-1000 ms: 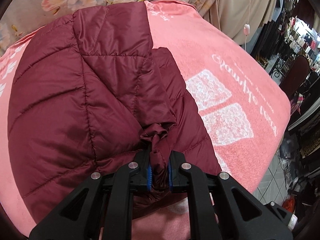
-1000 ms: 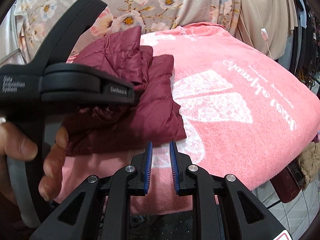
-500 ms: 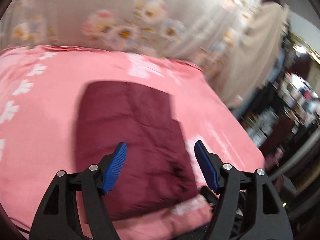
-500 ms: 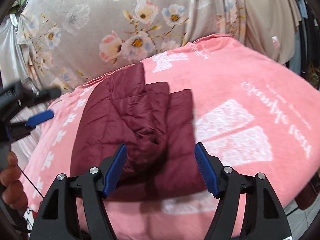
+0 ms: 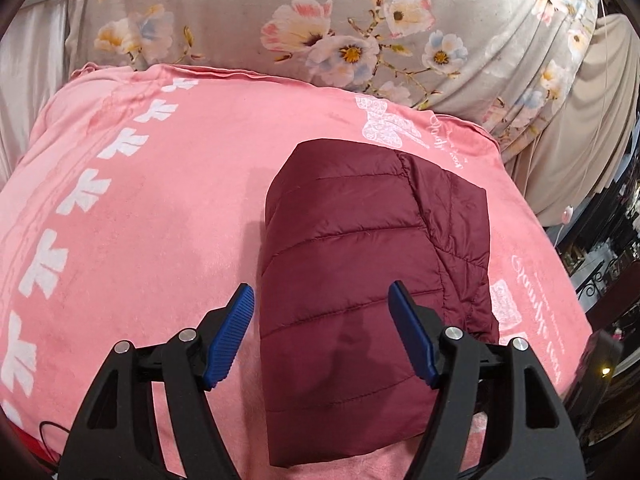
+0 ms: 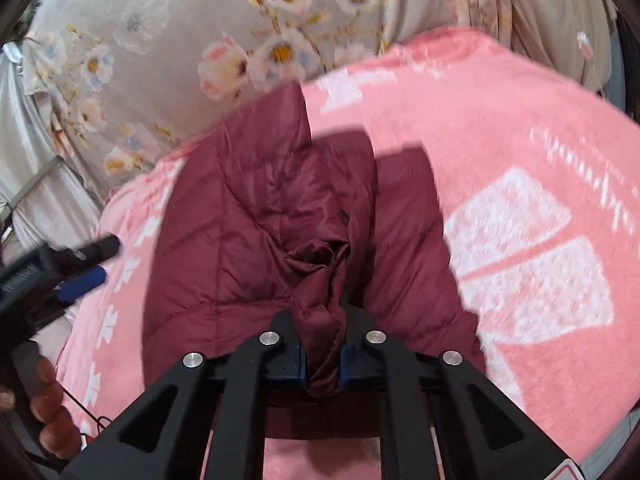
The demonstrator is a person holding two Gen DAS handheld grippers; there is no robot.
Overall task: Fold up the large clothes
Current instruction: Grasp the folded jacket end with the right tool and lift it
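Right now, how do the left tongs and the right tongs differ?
1. The left tongs are wide open; the right tongs are shut on a bunched fold of the maroon jacket.
2. The left tongs hold nothing and hover above the jacket; the right tongs grip its fabric.
Both have black arms with blue pads and point at the jacket on the pink blanket.

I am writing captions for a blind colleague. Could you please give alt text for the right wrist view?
The right gripper is shut on a bunched fold of a dark red quilted jacket, which lies on a pink blanket. The left gripper, held in a hand, shows at the left edge, with a flowered curtain behind.
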